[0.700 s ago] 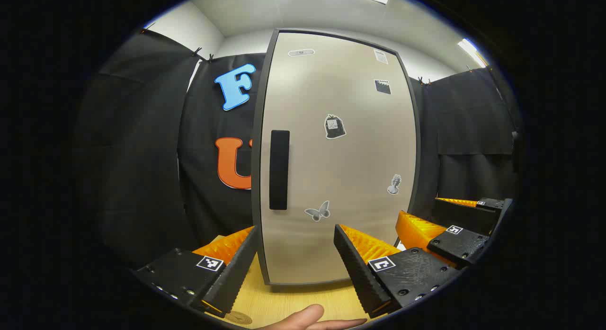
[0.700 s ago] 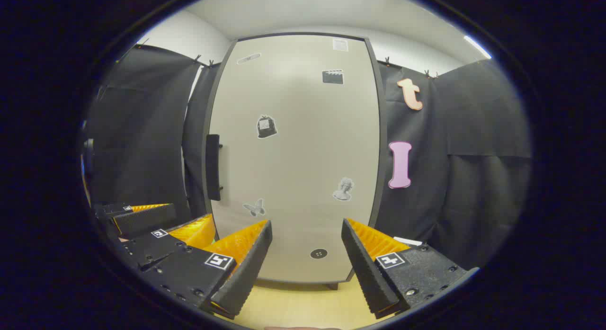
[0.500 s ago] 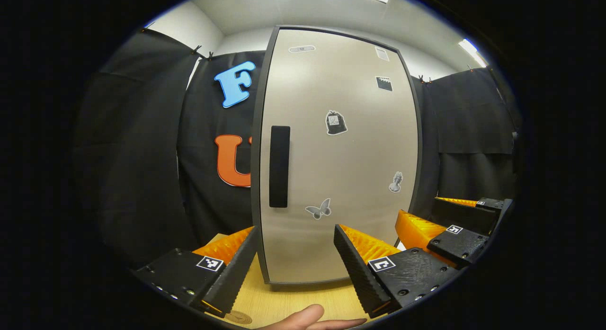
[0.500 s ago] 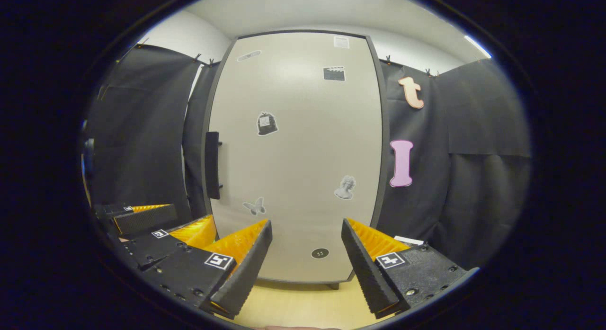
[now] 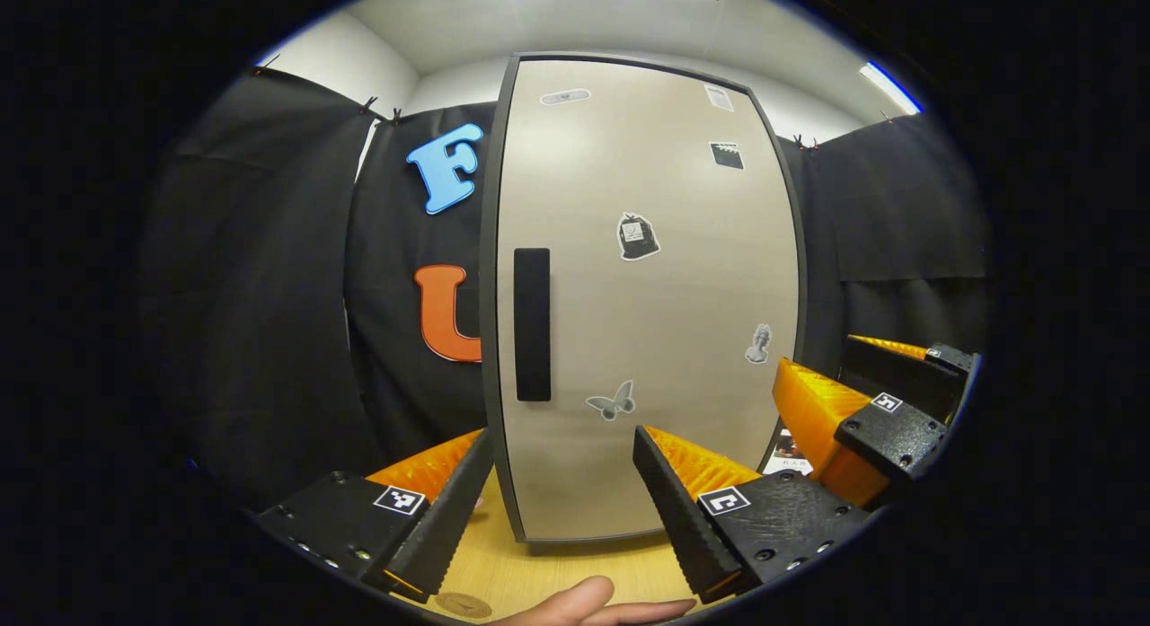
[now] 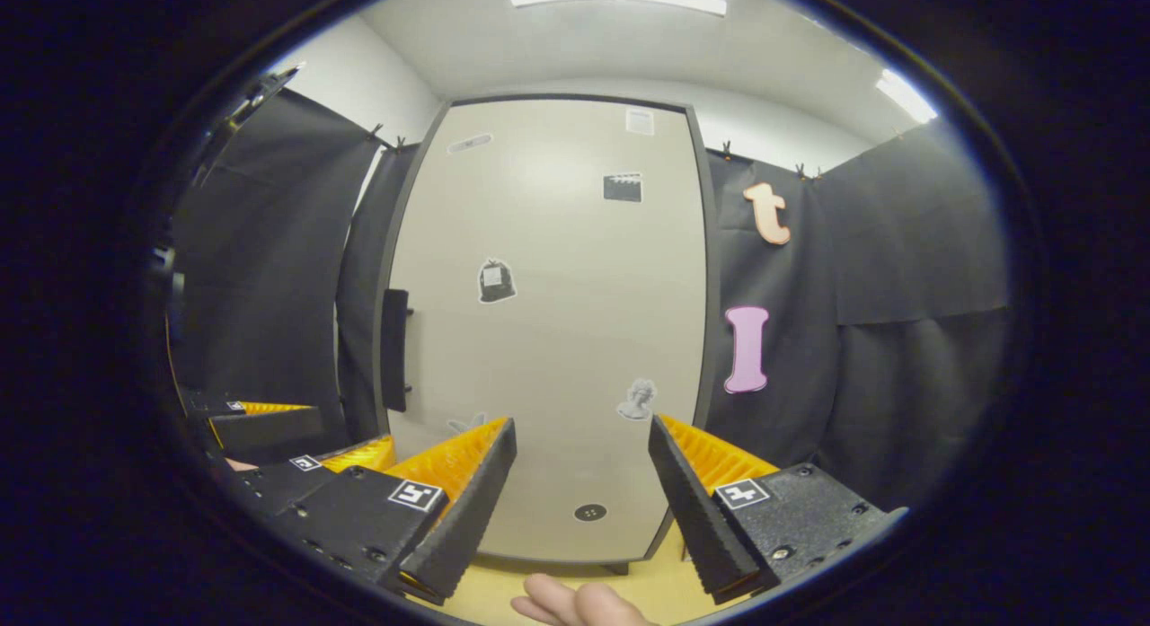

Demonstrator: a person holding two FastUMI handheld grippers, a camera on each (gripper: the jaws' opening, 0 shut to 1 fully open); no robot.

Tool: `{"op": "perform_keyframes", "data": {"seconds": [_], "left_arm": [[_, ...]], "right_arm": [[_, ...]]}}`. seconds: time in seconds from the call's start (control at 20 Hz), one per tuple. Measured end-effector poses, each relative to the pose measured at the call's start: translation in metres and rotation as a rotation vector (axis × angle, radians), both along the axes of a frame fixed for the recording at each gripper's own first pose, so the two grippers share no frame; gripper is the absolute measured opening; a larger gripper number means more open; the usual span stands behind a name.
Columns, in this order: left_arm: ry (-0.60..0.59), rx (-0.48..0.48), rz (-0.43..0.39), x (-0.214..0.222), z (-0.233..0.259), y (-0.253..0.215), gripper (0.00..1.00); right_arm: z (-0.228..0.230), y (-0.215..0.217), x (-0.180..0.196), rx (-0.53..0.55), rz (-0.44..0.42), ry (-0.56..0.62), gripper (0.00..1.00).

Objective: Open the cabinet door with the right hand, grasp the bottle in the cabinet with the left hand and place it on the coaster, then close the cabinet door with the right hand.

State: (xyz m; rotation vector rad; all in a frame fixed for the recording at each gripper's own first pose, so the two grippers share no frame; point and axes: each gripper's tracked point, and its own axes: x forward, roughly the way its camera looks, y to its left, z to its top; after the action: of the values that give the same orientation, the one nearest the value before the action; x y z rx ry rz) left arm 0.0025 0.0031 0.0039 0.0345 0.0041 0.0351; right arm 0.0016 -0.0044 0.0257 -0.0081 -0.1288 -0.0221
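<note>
The cabinet door (image 5: 642,294) stands shut ahead of both tools, a tall pale beige panel in a dark grey frame, upright on a light wooden table (image 5: 557,572). A single black vertical handle (image 5: 532,324) sits on its left edge. Several small grey-and-black stickers dot the door: a butterfly (image 5: 611,401) low down, a bust (image 5: 760,343) at the right, a dark sack-shaped sticker (image 5: 635,237) near the middle, a clapperboard (image 5: 726,155) high on the right, and two pale labels along the top whose writing is too small to read. From the right gripper view a small dark round button sticker (image 6: 589,512) shows near the bottom of the door. The left gripper (image 5: 563,482) has its two fingers spread apart with nothing between them, pointed at the lower part of the door; each finger carries a small square black-and-white marker. The right gripper (image 6: 582,473) is likewise parted and empty, facing the door's lower half. In the left gripper view the right gripper sits off to the right, near the door's right edge. A round coaster (image 5: 464,604) lies on the table at the near edge, and a fingertip (image 5: 584,601) shows beside it.
</note>
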Motion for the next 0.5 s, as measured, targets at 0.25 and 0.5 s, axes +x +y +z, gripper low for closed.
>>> {"op": "perform_keyframes", "data": {"seconds": [0.25, 0.5], "left_arm": [[-0.008, 0.015, 0.007, 0.000, 0.003, 0.002, 0.95], [0.000, 0.039, 0.009, -0.004, -0.003, 0.002, 0.95]], "right_arm": [[-0.013, 0.006, 0.006, 0.060, 0.047, 0.070, 0.96], [-0.017, 0.006, 0.005, 0.071, 0.079, 0.092, 0.97]]}}
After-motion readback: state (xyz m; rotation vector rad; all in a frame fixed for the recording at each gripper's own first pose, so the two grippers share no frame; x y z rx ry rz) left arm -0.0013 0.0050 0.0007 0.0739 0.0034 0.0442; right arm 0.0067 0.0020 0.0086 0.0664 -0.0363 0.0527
